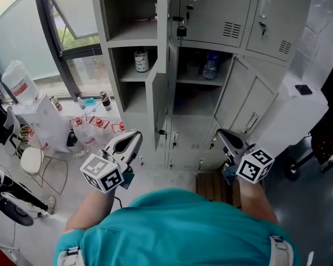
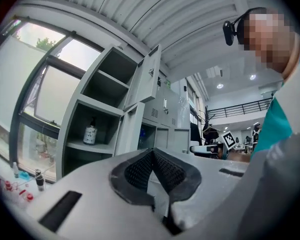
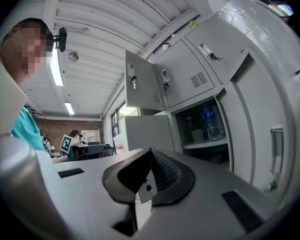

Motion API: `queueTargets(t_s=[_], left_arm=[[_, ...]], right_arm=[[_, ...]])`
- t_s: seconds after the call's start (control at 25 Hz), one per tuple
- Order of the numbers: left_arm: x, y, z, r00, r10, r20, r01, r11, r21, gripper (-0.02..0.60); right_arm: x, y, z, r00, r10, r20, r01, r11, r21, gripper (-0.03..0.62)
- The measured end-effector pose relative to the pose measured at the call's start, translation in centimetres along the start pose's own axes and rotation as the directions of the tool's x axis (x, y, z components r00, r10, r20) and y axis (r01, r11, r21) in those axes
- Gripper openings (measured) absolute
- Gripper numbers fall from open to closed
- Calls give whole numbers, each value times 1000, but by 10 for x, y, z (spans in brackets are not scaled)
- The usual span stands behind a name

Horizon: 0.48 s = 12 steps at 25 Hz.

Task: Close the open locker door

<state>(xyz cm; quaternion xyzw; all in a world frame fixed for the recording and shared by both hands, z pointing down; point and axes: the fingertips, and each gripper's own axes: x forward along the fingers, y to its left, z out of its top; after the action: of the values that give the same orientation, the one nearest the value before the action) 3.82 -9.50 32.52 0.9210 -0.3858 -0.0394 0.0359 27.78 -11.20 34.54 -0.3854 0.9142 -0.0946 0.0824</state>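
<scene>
The grey locker bank (image 1: 233, 26) faces me with several doors ajar. One middle-row door (image 1: 157, 101) stands edge-on toward me, and another open door (image 1: 228, 93) hangs to its right. The compartment between them holds a water bottle (image 1: 211, 65). My left gripper (image 1: 136, 137) and right gripper (image 1: 221, 133) are both shut and empty, held level in front of the lockers, apart from the doors. In the left gripper view the shut gripper (image 2: 151, 151) points at the open doors (image 2: 135, 126). The right gripper (image 3: 151, 151) faces an open door (image 3: 147, 131) and the water bottle (image 3: 209, 124).
A patterned pump bottle (image 1: 141, 60) stands on a shelf in the doorless left column. Water jugs (image 1: 97, 127) cluster on the floor by the window at the left. A white cabinet (image 1: 291, 115) stands at the right, and a wooden pallet (image 1: 213, 184) lies before the lockers.
</scene>
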Motion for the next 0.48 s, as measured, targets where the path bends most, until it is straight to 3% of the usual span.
queueTargets(t_s=[0.16,0.32,0.48], left_arm=[[33,-3,39,991,123,50,-127,988,90,5],[55,-10,103,963,237,126,-257,950,178,5],[70,-22,166,934,310,177,-345,912,224,6]], right_arm=[[21,-32,33,997,73,-15,-74,996,-43,-2],[50,-35,63,982,187,-36,-189,978,-88,-2],[79,-14,107,952,304,-30,-305,938,-163,-1]])
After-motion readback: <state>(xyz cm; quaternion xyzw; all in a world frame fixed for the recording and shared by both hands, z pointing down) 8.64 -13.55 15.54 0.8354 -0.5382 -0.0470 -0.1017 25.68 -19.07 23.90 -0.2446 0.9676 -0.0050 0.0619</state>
